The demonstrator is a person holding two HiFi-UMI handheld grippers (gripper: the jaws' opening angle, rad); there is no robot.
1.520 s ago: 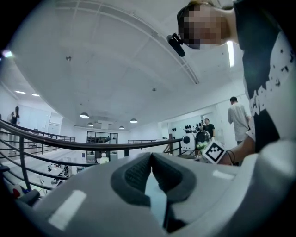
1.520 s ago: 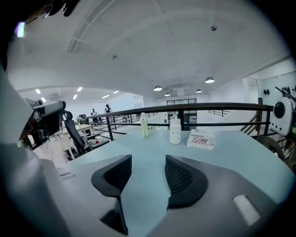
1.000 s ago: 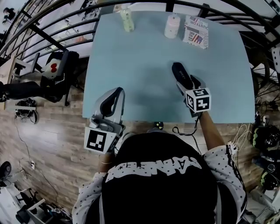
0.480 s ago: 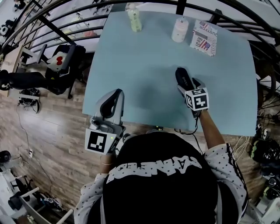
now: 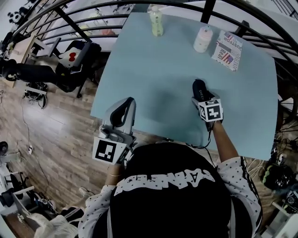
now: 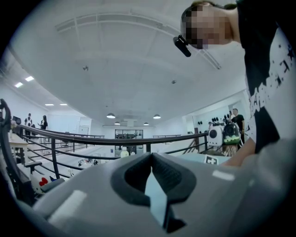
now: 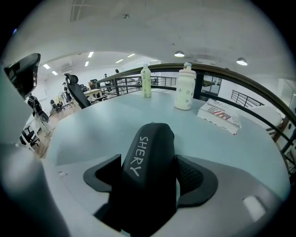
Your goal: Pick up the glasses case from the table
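Note:
The black glasses case (image 5: 199, 88) with white lettering lies on the light blue table (image 5: 153, 69), right of the middle. My right gripper (image 5: 201, 96) points steeply down at it. Its jaws are opening and straddle the near end of the case (image 7: 150, 152). A dark pad (image 7: 190, 175) stands on each side, and I see no squeeze on the case. The right gripper (image 7: 149, 173) hides the case's near end. My left gripper (image 5: 126, 106) hovers by the table's near left edge, level. The left gripper (image 6: 151, 157) is shut, its tips meeting with nothing between them.
At the table's far edge stand a green bottle (image 5: 157, 22) and a white bottle (image 5: 202, 39), with a printed box (image 5: 227, 49) lying beside them. A black curved railing (image 5: 93, 11) rings the table. An office chair (image 5: 77, 56) stands on the floor at the left.
My right gripper has sunk onto the case, and its jaws now stand at the case's sides. The left gripper has hardly moved. The head view has shifted.

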